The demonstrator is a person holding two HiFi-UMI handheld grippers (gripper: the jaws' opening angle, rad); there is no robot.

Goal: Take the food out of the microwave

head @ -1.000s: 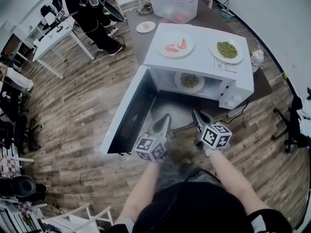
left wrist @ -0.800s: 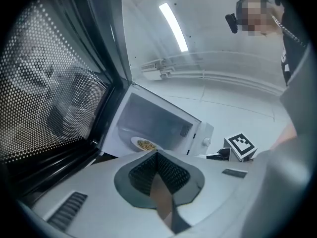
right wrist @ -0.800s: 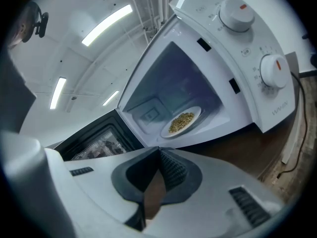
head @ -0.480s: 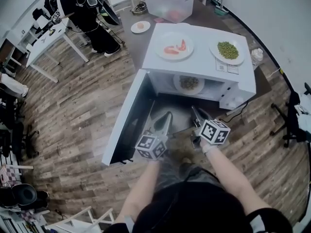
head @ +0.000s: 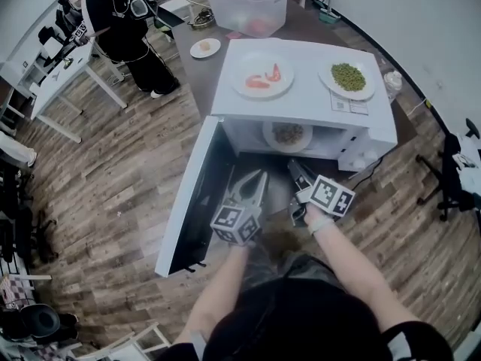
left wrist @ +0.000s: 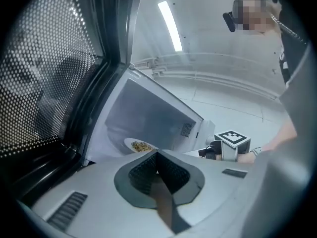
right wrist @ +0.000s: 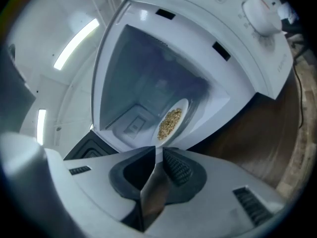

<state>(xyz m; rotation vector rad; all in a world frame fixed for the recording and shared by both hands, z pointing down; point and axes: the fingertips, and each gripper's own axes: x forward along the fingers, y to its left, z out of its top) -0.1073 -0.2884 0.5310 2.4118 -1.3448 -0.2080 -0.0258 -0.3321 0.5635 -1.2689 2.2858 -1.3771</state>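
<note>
- the left hand-held gripper (head: 254, 179) was pressed together with nothing in it, just in front of the open microwave (head: 301, 110).
- the plate of food (head: 288, 135) sat inside the microwave, on the floor of the box. no gripper touched it.
- the plate looked hard and smooth, so i think it could slip, and it could break if it fell. the food looked like loose little bits that could slide off if the plate tipped.
- the best place to pinch looked like the near rim, with the plate kept flat.
- the right hand-held gripper (head: 294, 170) had just been opening. its jaws were a little apart with nothing between them, and it pointed at the plate.
- a person (head: 113, 21) stood far off at the top left, and the wood floor (head: 113, 186) lay all around.
- the door (head: 192, 194) hung wide open on the left, so the way in was free.
- the microwave stood on a brown bench (head: 316, 25), with a clear tub (head: 249, 4) behind it.
- on top of the microwave sat a plate of red food (head: 261, 75) and a plate of green peas (head: 346, 77).
</note>
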